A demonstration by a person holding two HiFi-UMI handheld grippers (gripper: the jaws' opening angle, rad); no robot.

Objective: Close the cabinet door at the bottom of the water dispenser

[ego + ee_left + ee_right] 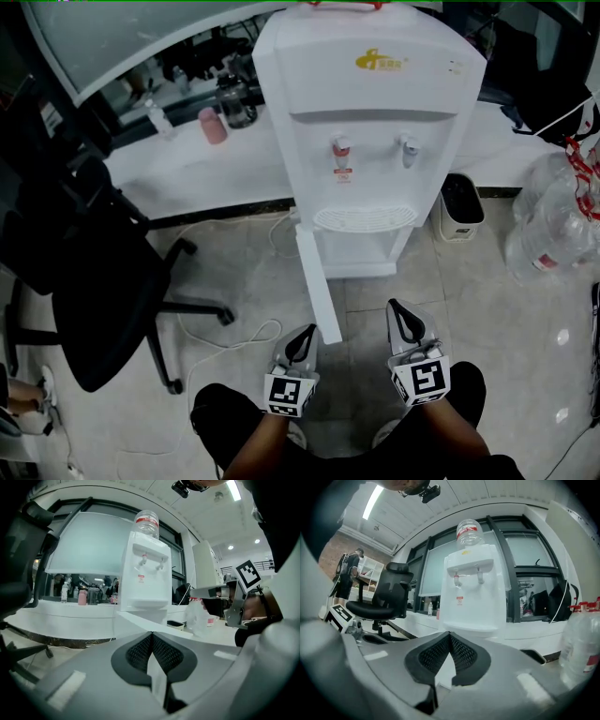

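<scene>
The white water dispenser (370, 112) stands against the desk, with red and white taps on its front. Its bottom cabinet door (317, 286) is swung wide open and points toward me, seen edge-on. My left gripper (306, 335) is shut and empty, with its tip just left of the door's free edge. Right of the door hangs my right gripper (402, 311), also shut and empty. The left gripper view shows the left gripper (152, 633) with the dispenser (143, 573) and the door slab (136, 620) beyond its tip. Ahead of the right gripper (449, 633) rises the dispenser (471, 592).
A black office chair (103, 281) stands at the left, and a white cable (225, 342) loops over the floor beside it. Right of the dispenser sit a small bin (461, 206) and large water bottles (553, 216). A pink cup (214, 125) is on the desk. My legs fill the bottom edge.
</scene>
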